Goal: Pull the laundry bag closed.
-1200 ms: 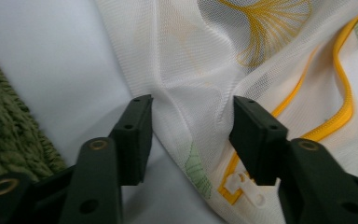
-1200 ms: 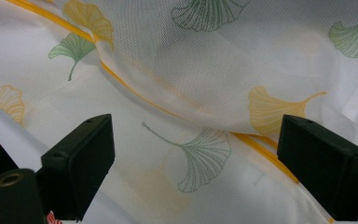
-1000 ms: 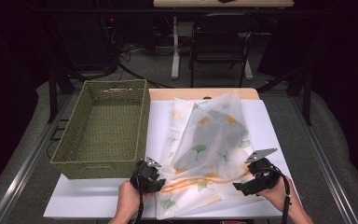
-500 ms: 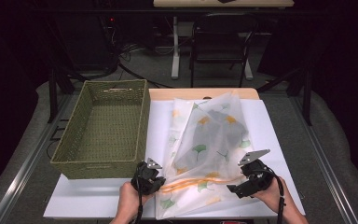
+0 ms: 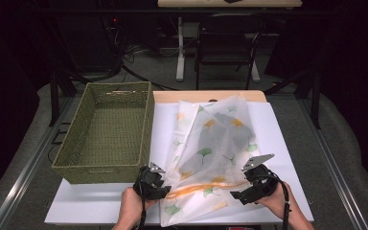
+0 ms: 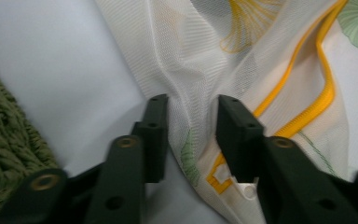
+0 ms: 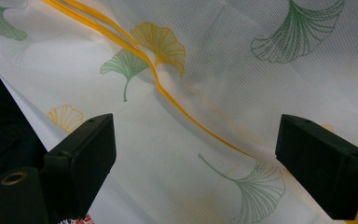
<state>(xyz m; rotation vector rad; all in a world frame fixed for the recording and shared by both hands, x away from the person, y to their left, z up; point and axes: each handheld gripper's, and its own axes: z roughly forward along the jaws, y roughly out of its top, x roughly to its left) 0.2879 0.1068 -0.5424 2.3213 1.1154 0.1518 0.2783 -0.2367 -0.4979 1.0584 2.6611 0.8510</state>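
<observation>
A white mesh bag (image 5: pixel 211 143) printed with green and yellow ginkgo leaves lies crumpled on the white table top (image 5: pixel 278 134). An orange zipper (image 5: pixel 206 187) runs across its near end. My left gripper (image 5: pixel 163 190) sits at the bag's near left edge. In the left gripper view its jaws have just been opening and stand a little apart around a loose fold of the mesh (image 6: pixel 205 60), left gripper (image 6: pixel 192 105) beside the zipper (image 6: pixel 324 93). My right gripper (image 5: pixel 238 195) hovers at the bag's near right side, right gripper (image 7: pixel 193 126) wide open over the mesh (image 7: pixel 242 74) and holding nothing.
A green woven basket (image 5: pixel 146 124) stands on the left of the table, its near wall close to my left gripper; its weave (image 6: pixel 4 140) shows at the left gripper view's left edge. Bare white table top lies left of the bag's fold. Dark floor and furniture legs lie beyond the table.
My right hand has shifted slightly left toward the bag's near end. The left hand has stayed put and the bag lies much as before.
</observation>
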